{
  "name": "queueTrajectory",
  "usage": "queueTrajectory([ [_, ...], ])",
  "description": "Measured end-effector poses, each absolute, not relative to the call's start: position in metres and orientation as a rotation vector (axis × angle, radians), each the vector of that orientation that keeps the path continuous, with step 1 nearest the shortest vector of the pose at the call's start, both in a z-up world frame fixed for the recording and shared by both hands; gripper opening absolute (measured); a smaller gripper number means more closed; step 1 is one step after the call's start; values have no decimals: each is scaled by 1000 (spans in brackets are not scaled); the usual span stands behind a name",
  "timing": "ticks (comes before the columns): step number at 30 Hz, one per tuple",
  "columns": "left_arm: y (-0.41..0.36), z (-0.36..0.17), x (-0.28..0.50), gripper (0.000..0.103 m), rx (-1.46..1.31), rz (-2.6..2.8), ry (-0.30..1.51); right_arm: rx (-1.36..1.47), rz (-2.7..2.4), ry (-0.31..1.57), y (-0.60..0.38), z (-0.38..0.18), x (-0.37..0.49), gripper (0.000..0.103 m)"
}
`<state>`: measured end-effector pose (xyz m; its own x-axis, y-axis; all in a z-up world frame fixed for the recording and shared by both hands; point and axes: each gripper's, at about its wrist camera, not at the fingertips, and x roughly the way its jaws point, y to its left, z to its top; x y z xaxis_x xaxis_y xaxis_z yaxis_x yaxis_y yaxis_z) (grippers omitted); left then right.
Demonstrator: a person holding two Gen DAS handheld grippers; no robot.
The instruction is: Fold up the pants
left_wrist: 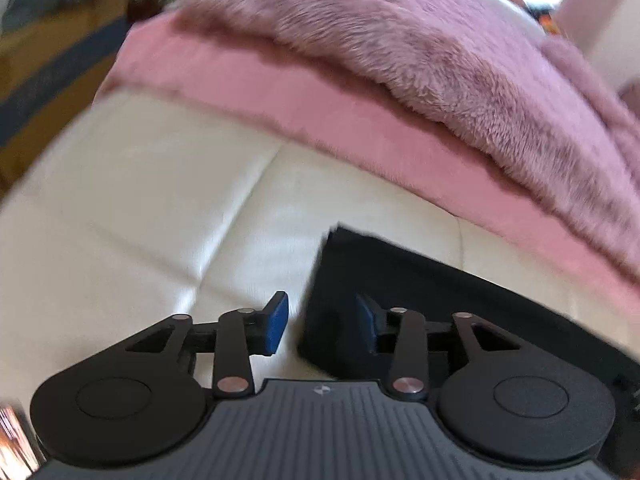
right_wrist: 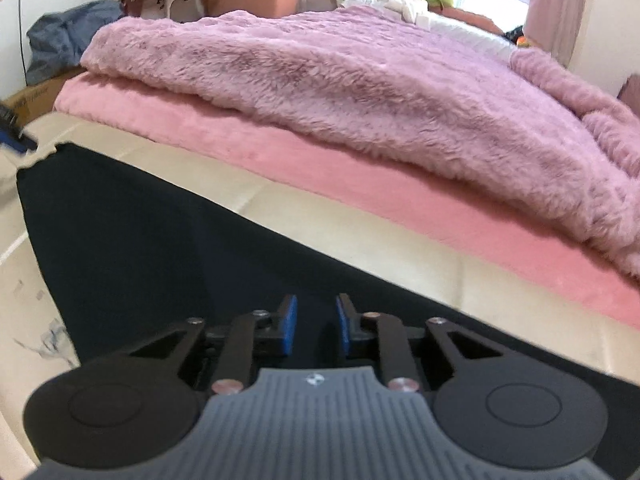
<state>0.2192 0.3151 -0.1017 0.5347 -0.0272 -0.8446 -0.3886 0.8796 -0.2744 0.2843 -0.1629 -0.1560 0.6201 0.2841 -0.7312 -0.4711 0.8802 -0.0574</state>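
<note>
Pants [right_wrist: 132, 240], black, lie flat on the cream mattress [left_wrist: 140, 200], just below the pink blanket [right_wrist: 280, 160]. Left gripper [left_wrist: 322, 322] is spread at their corner; right gripper [right_wrist: 316, 330] hovers narrowed, pinching nothing. Grab both edges evenly.

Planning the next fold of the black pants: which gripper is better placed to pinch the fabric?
Probably the right gripper: its narrowed jaws sit over the middle of the black fabric pants. The left gripper straddles only their corner, jaws wide.
</note>
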Motion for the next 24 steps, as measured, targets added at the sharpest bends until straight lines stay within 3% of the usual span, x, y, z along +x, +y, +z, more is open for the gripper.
queueTrajectory([
  [5, 316, -124, 189, 47, -742, 213, 938, -171, 490, 825, -149, -150, 265, 14],
  [12, 308, -139, 184, 46, -766, 284, 859, -158, 512, 852, -141, -152, 224, 14],
  [16, 295, -139, 188, 6, -670, 335, 853, -181, 568, 849, -129, -154, 209, 14],
  [24, 298, -140, 181, 3, -569, 327, 870, -293, 604, 877, -111, -176, 180, 13],
])
